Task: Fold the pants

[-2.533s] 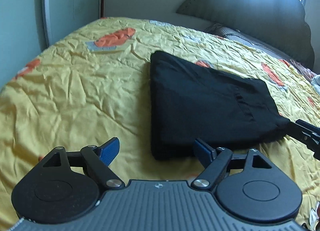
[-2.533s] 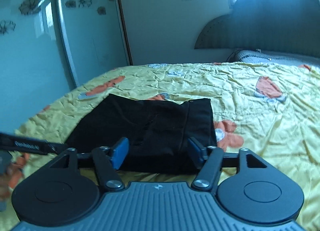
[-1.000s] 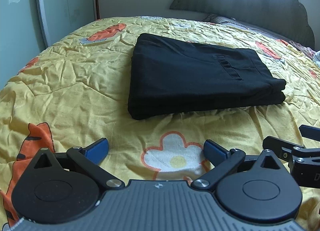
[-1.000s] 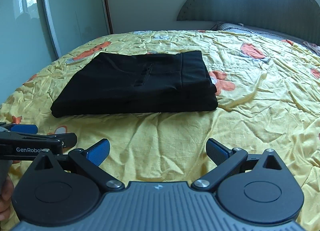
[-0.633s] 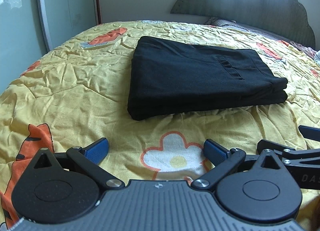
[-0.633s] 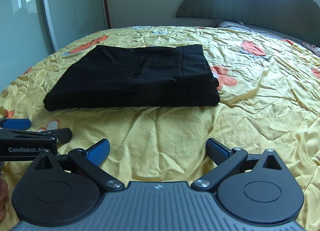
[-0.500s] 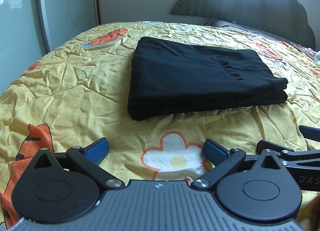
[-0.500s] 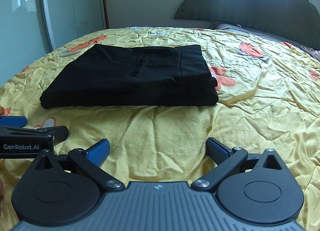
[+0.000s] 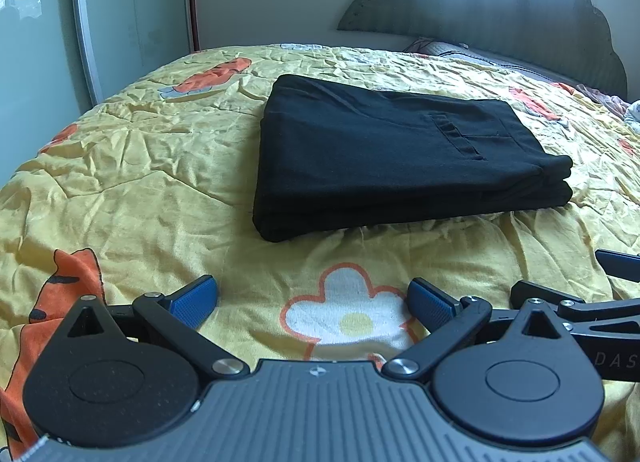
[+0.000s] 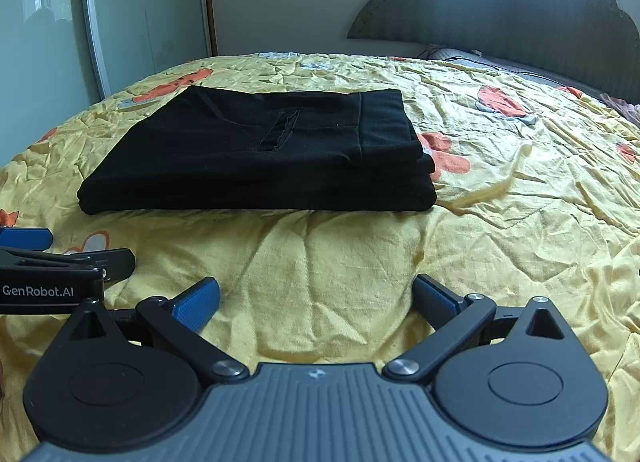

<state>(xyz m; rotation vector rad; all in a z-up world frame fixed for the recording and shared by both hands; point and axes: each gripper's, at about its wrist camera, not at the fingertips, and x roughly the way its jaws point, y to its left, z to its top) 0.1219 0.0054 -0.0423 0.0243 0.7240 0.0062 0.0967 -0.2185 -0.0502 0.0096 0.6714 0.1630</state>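
1. Your black fabric pants [image 9: 384, 150] lie as a neat stacked rectangle on the yellow flowered bedspread [image 9: 132, 190], toward the dark scalloped headboard [image 9: 500, 22].
2. Both tongs stand apart and empty: the left tongs [image 9: 314, 298] hover over the white flower print [image 9: 344, 318], the right tongs [image 10: 316, 296] over bare cover, each well short of the bundle.
3. The folding looks finished; you appear to be at the closing step.
4. Next, only inspect the layered edges; regrip if one has slipped.
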